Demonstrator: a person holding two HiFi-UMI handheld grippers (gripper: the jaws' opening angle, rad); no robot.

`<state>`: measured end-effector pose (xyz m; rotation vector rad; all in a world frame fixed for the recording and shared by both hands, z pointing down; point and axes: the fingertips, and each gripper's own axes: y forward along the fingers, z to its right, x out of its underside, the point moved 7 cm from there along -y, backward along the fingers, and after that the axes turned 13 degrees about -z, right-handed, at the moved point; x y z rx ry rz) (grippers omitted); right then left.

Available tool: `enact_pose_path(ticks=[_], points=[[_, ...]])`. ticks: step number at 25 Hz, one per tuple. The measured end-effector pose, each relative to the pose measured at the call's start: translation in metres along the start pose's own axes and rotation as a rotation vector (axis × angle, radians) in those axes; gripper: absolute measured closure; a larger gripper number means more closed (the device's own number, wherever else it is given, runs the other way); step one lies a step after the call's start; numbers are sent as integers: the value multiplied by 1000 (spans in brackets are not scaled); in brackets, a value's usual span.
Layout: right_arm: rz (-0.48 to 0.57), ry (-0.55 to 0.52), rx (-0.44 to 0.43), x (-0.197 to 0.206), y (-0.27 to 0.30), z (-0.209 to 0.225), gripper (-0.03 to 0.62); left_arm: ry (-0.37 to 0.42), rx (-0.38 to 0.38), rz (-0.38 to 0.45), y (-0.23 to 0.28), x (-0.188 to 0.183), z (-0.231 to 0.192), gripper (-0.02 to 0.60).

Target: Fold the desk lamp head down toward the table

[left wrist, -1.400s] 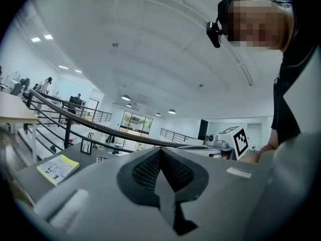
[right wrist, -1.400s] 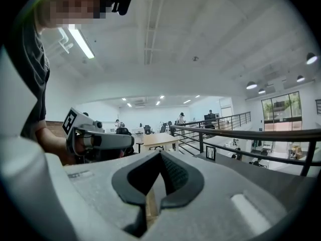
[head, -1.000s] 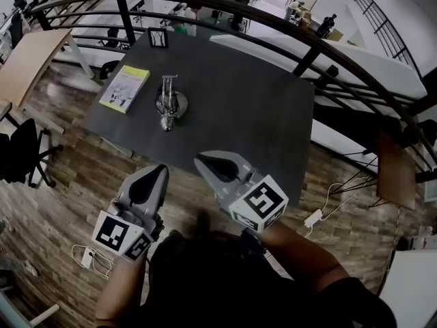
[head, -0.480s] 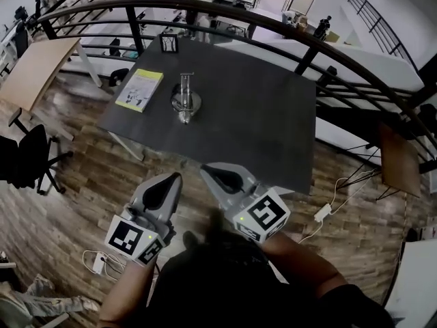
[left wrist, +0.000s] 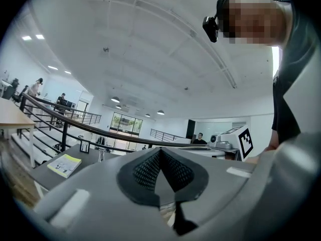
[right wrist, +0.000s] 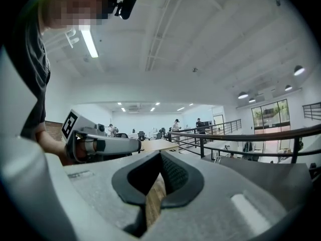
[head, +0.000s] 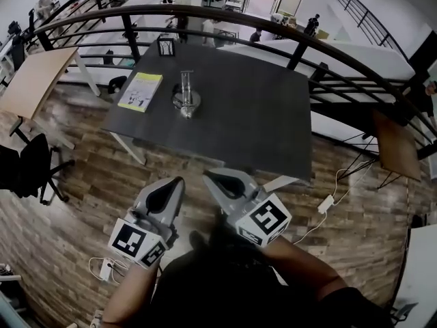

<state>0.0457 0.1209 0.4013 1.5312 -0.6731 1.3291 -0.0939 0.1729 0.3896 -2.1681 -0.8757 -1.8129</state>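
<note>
1. Pressing together along their whole length, the jaws of the left gripper (head: 176, 182) were seen shut on nothing, with only the dark pads meeting at the tip.
2. The right gripper (head: 207, 176) was found likewise closed and empty. Both were held level, side by side and just apart, over the wooden floor (head: 89, 176), short of the near edge of the table (head: 273, 135).
3. The desk lamp (head: 186, 98) was seen toward the far left of that table, on its round base and well apart from both grippers. A yellow booklet (head: 141, 91) lay near it and a small frame (head: 166, 46) stood behind.
4. Whether the lamp's head was raised or lay folded could not be told, as it was too small in every view.
5. 2 stages were therefore fitted: grippers on the way to a lamp with its head up, or grippers drawn off from a lamp with its head down.
6. For either, it was judged that the grippers were best kept level and clear of the table edge. The lamp's joint was best checked from nearer before anything was touched.
</note>
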Motion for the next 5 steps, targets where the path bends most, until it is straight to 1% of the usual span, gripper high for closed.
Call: enact_pose_path(ticks=[5], points=[[-1,1,6,-5,1,-15,592,2,14,3,-14,-2,0,580]])
